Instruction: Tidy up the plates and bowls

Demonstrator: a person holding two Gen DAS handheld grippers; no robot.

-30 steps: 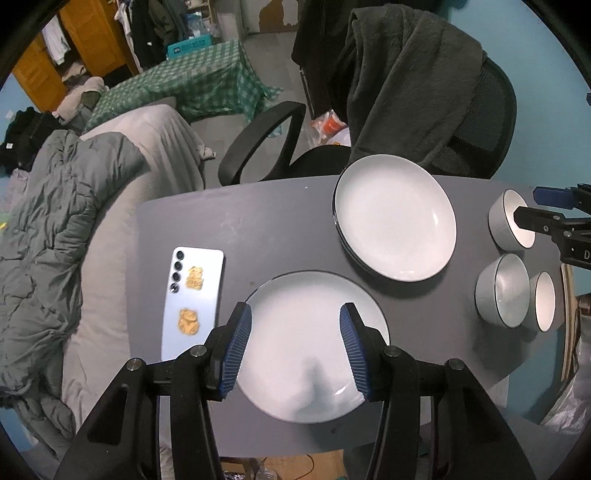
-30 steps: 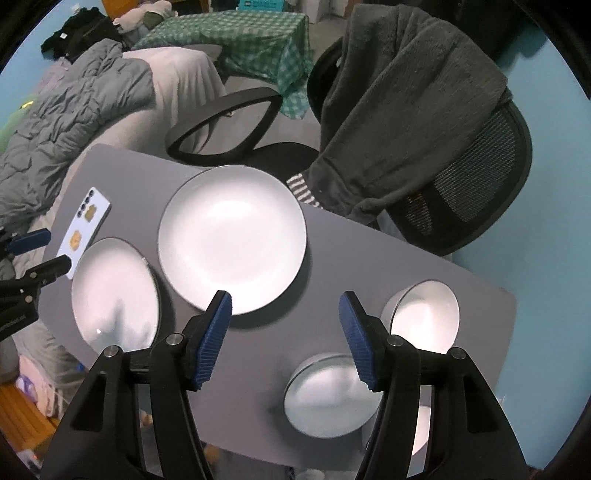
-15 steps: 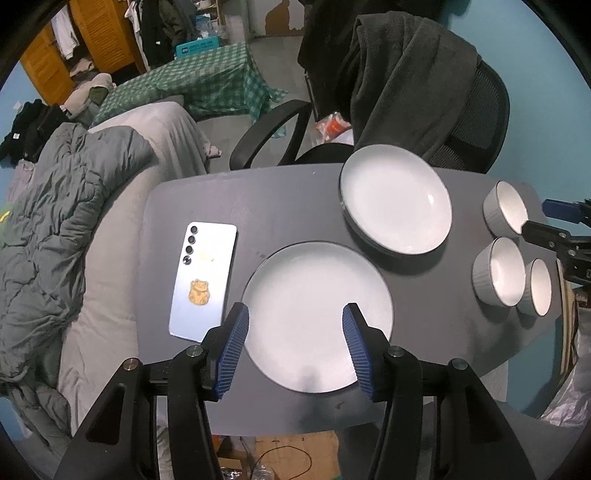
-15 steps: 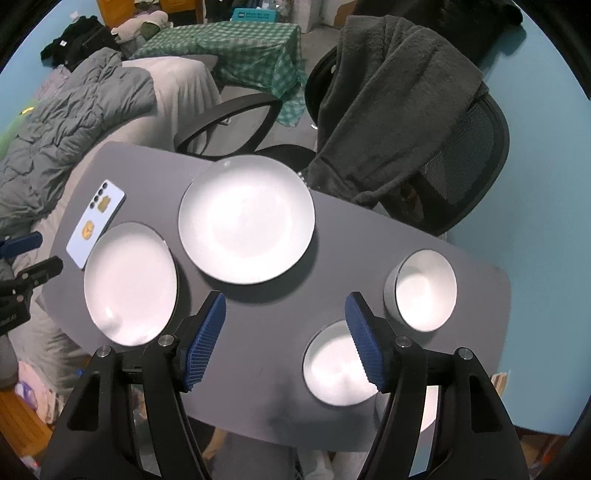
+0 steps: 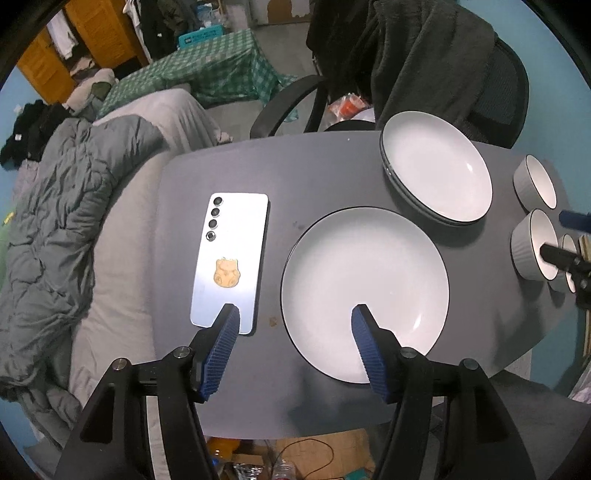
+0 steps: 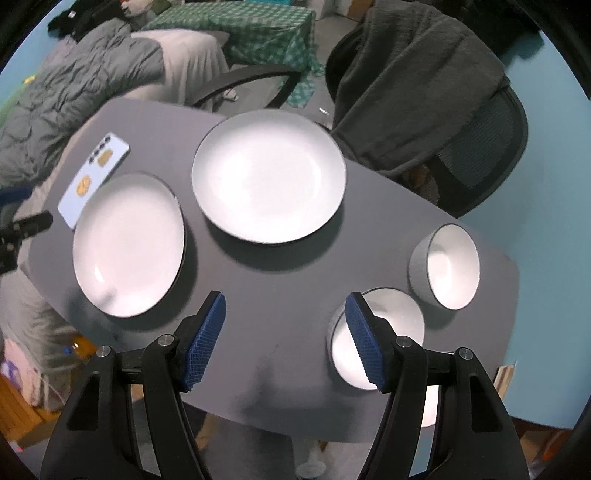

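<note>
We can read no text, number or brand anywhere in either view. The phone (image 5: 231, 258) lying face down on the left part of the table (image 5: 325, 173) carries only a tan sticker of a little face, without letters. The blue crate (image 5: 201, 36) far off shows pale marks too blurred to read.
</note>
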